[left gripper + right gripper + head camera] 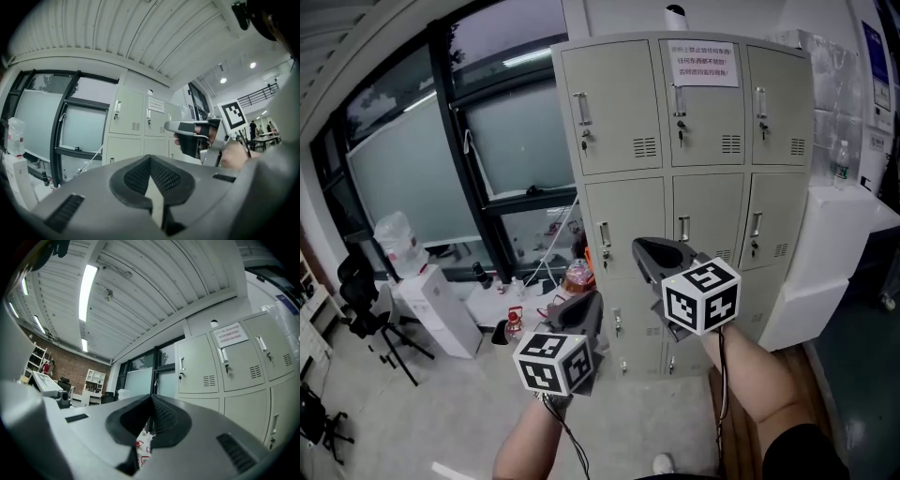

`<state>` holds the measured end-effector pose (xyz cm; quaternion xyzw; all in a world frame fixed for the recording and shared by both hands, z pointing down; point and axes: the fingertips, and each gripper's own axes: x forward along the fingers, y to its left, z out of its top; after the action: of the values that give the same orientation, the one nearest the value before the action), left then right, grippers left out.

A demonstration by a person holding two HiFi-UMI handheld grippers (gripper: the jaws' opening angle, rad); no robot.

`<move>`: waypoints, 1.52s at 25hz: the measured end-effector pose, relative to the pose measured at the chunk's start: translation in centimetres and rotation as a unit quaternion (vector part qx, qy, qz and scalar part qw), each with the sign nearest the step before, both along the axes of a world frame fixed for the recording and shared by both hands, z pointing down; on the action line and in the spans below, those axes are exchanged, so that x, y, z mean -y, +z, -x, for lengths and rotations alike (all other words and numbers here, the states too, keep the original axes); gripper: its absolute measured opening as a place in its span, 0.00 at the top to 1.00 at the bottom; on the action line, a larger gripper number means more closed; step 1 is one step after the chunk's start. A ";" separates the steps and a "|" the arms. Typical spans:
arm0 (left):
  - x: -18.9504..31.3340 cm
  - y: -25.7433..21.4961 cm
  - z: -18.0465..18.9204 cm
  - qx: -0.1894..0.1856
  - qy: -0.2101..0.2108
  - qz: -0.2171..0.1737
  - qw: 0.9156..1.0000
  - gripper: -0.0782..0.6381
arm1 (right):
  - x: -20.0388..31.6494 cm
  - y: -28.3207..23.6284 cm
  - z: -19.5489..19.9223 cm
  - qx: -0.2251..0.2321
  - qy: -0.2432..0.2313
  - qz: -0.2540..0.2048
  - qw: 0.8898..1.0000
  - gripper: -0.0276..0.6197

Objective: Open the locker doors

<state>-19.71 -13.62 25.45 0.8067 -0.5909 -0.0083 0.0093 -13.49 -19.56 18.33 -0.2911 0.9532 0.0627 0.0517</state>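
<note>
The tall pale grey-beige metal locker cabinet (684,187) stands upright against the far wall, its long axis vertical and its front turned toward the person, just right of a black-framed window (478,159) and just beside a white block-shaped unit (825,262) on its right. Its front is a grid of rectangular doors, three columns wide with at least three rows in view, and every door (614,108) lies flush and closed. Each door carries a vertical silver handle (581,108) near its left edge, a small lock below that, and a patch of louvred vent slots (644,146) at the lower right. A white paper notice with red print (701,64) is stuck to the top middle door. The left grey hand-held gripper (581,302), with its black-and-white marker cube, is raised in front of the lower rows, apart from the cabinet; its ridged dark pads meet at the tip with nothing between them. The right grey hand-held gripper (643,247) is held slightly higher, in front of the middle column, likewise closed, empty, and touching no door.
</note>
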 end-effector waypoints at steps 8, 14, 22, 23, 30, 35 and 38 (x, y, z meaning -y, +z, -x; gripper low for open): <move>8.1 -3.1 0.4 0.013 -0.011 -0.028 0.999 0.89 | 7.5 -3.8 1.9 -0.009 -0.018 -0.036 0.999 0.96; 12.9 -3.9 0.6 0.006 -0.015 -0.042 0.999 0.89 | 12.7 -5.8 3.5 -0.002 -0.037 -0.037 0.999 0.96; 17.7 -4.6 1.6 0.002 -0.022 -0.045 0.999 0.89 | 17.2 -8.0 5.5 -0.002 -0.048 -0.046 0.998 0.96; 18.2 -4.7 1.8 0.002 -0.021 -0.045 0.999 0.89 | 17.7 -8.2 5.7 -0.002 -0.048 -0.047 0.998 0.96; 21.7 -5.4 5.0 -0.002 -0.007 -0.049 0.999 0.89 | 22.1 -9.2 8.7 0.004 -0.031 -0.039 0.999 0.96; 25.2 -6.2 8.1 0.005 0.025 -0.048 0.999 0.89 | 26.2 -10.9 11.3 0.025 -0.006 -0.031 0.999 0.96; 27.3 -7.2 10.2 0.011 0.042 -0.051 0.998 0.89 | 28.2 -12.3 13.1 0.040 0.010 -0.036 0.999 0.96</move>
<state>-29.94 -40.89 18.27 0.8301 -0.5555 -0.0294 -0.0377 -26.64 -47.75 6.04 -0.3013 0.9445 0.0854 0.0995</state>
